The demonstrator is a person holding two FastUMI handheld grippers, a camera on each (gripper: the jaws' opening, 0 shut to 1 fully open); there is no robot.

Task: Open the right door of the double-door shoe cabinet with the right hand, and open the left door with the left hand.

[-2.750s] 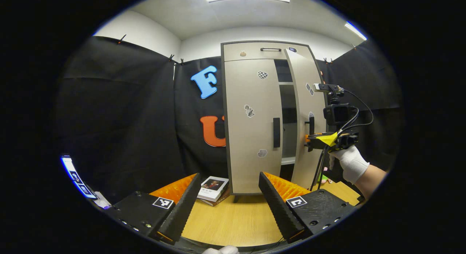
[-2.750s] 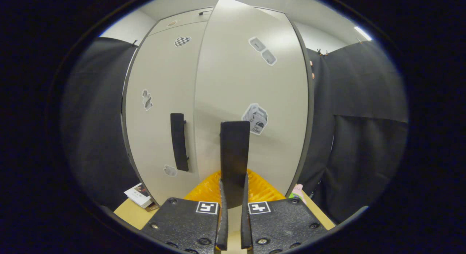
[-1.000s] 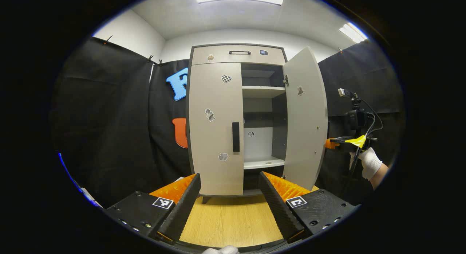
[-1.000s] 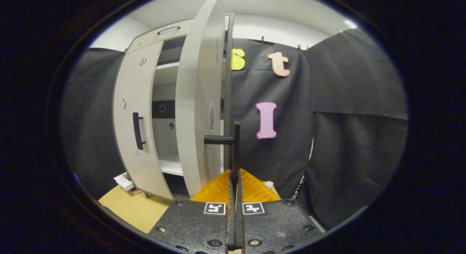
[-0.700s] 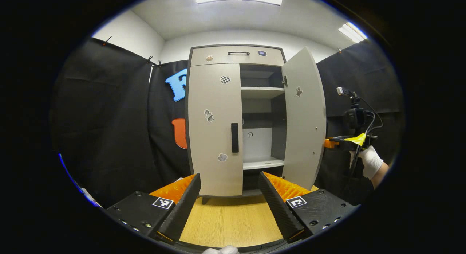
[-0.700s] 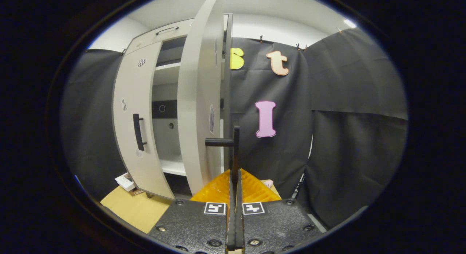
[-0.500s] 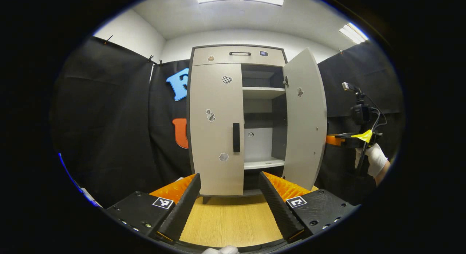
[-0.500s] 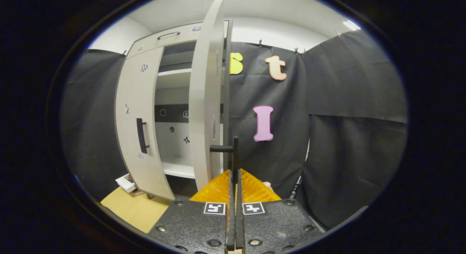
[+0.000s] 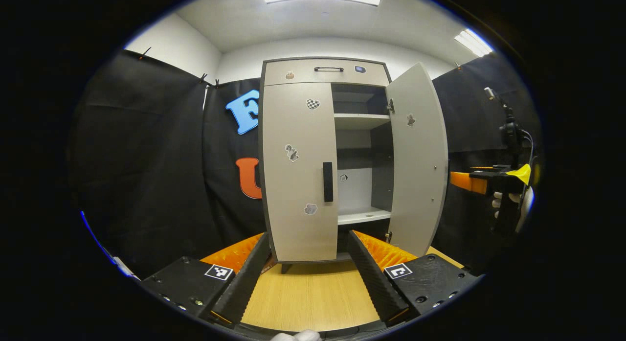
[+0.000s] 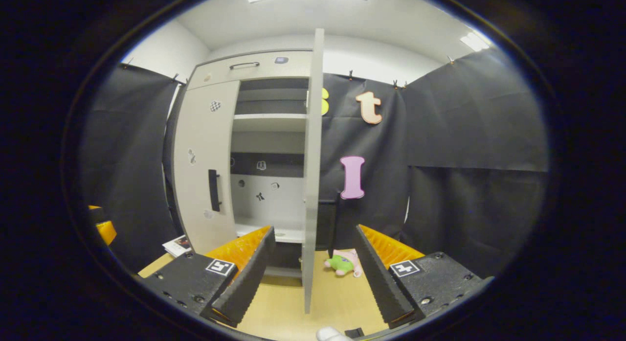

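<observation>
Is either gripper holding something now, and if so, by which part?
Nothing is held. The right gripper is open before the open right door; the left gripper is open too.

The right door (image 10: 312,155), barely ajar earlier, now stands swung wide, edge-on at twelve o'clock in the right gripper view. The right gripper (image 10: 313,262), earlier clamped on that door's handle (image 10: 334,223), has let go, backed off, and its fingers gape apart.

No readable text, labels or numbers
</observation>
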